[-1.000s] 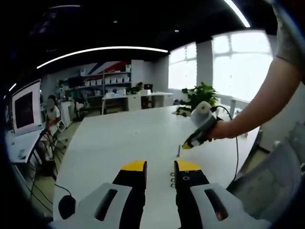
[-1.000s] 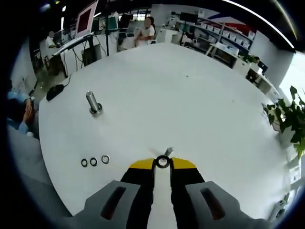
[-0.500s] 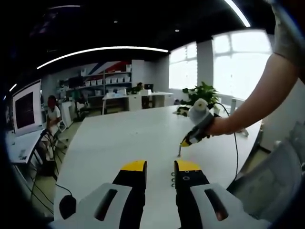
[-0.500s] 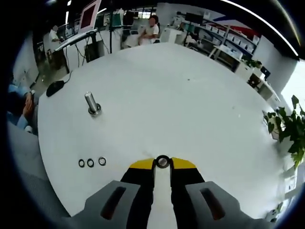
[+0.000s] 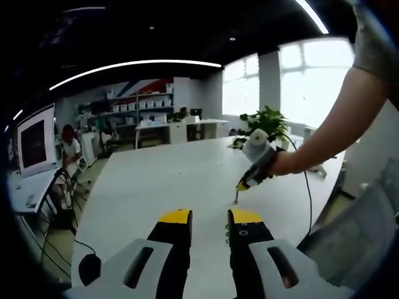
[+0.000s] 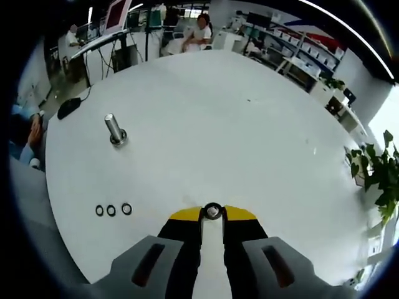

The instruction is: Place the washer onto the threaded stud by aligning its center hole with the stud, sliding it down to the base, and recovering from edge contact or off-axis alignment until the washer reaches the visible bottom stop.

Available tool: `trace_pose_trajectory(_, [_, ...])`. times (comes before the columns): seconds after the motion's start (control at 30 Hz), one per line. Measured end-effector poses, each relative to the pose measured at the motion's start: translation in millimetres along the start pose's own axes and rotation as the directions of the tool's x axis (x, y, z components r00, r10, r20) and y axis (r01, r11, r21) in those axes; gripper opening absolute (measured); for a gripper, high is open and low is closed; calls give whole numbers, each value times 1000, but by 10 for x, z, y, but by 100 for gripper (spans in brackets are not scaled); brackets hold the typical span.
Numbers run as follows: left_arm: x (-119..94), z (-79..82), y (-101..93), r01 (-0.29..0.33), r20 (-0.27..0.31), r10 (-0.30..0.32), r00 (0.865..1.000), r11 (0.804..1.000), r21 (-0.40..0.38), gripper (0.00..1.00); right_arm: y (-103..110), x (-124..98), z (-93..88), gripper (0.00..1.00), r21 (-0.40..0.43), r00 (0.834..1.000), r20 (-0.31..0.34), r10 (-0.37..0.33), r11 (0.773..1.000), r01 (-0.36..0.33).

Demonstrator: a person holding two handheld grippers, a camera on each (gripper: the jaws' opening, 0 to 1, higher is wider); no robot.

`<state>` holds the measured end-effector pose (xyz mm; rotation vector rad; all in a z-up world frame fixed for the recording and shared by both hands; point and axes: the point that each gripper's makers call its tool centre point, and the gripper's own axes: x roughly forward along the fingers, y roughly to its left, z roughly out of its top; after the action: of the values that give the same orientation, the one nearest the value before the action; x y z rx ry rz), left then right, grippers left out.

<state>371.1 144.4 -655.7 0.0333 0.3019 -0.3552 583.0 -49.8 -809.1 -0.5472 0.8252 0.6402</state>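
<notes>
Washer (image 6: 212,211) lifted higher, between right gripper (image 6: 212,215) tips.

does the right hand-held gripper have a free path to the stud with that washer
Probably yes. The right hand-held gripper holds a washer at its tips, and the stud stands upright on the table, with bare surface between them. Three spare washers lie off to the side.

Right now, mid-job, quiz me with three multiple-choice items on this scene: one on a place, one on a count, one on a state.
1. Where is the stud?
A. upright on the table
B. between the right jaws
C. lying flat on the table

2. How many washers lie in the row on the table?
A. one
B. three
C. five

3. What is the right gripper doing?
A. open
B. holding the stud
C. shut on a washer

Answers: 1 A, it stands off to the left; 2 B, three rings side by side; 3 C, a ring sits at the jaw tips.
</notes>
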Motion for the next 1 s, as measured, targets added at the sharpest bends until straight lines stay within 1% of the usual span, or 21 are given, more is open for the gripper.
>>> trace_pose_trajectory(0.13, [8, -7, -2, 0, -5, 0, 1000, 1000, 1, 21, 4, 28, -23, 13, -18, 1000, -16, 8, 1000, -8])
trace_pose_trajectory(0.3, [5, -11, 3, -3, -7, 3, 1000, 1000, 3, 21, 3, 45, -27, 13, -8, 1000, -19, 14, 1000, -14])
trace_pose_trajectory(0.4, [8, -13, 3, -3, -9, 3, 1000, 1000, 5, 21, 18, 58, -30, 13, -26, 999, -25, 19, 999, -20])
trace_pose_trajectory(0.6, [4, -21, 9, -7, -13, 7, 1000, 1000, 3, 21, -21, 85, -28, 14, -17, 999, -31, 20, 1000, -20])
trace_pose_trajectory(0.87, [5, -24, 19, -10, -14, 10, 1000, 1000, 2, 21, -17, 86, -23, 14, -17, 999, -41, 28, 999, -29])
trace_pose_trajectory(1.0, [6, -21, 19, -10, -13, 10, 1000, 1000, 1, 21, -23, 93, -22, 14, -41, 998, -45, 32, 999, -33])
